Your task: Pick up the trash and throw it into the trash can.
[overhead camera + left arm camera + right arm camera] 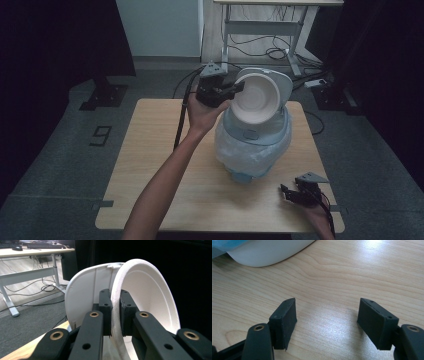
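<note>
The white bowl (256,97) hangs tipped on edge above the far half of the table (150,165), its hollow facing the camera in the high view, right in front of the raised lid (280,82) of a pale blue appliance (252,145) that looks like a rice cooker. In the left gripper view its thick, slightly rough rim (115,315) runs up between the 2 black jaws, and the left gripper (239,87) pinches that rim, 1 pad inside the bowl and 1 outside.

The bowl looks like foam or moulded pulp: probably very light, fairly stiff along the rolled rim but easy to dent or crack if squeezed hard. The rim seems the sensible place to hold it, since the smooth inner wall offers no edge. Held at 1 point only, it may swing or twist in the grip, so slow moves would suit.

The right gripper (295,194) rests low at the table's near right corner, its jaws spread with nothing but bare wood between them.
</note>
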`<state>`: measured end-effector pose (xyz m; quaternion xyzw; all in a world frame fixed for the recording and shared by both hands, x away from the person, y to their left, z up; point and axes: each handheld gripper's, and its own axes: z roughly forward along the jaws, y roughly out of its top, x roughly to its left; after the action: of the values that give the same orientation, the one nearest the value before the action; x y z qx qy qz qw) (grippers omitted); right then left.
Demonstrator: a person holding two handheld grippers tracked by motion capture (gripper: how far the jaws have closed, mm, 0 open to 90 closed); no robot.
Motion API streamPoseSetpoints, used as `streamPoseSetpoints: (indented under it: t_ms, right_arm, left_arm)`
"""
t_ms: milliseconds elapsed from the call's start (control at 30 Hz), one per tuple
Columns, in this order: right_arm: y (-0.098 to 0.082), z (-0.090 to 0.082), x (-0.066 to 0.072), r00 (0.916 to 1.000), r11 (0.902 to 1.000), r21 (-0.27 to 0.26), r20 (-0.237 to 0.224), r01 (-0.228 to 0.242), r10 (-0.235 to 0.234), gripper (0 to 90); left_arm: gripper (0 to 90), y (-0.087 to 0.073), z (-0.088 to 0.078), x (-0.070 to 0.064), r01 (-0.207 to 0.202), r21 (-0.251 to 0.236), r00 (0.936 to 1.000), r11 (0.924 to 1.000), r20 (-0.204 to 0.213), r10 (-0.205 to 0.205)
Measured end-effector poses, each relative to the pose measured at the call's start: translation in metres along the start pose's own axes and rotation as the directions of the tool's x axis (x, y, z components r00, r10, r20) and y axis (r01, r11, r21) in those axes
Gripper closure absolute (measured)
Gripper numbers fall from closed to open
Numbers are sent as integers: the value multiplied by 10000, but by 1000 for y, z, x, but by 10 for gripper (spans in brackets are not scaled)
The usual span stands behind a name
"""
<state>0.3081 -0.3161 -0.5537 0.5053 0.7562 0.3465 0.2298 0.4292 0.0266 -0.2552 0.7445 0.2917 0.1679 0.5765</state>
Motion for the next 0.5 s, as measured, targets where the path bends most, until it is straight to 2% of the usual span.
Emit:
streamPoseSetpoints:
  t_ms: [200, 500]
  right_arm:
    - [0, 0, 0, 10000, 10000, 1, -2, 4, -4, 312]
    - [0, 0, 0, 10000, 10000, 7, -14, -2, 2, 310]
  left_arm:
    - [819, 2, 8, -1, 51, -36, 10000, 10000, 72, -50]
    - [818, 3, 23, -1, -167, 33, 9998, 9999, -51, 168]
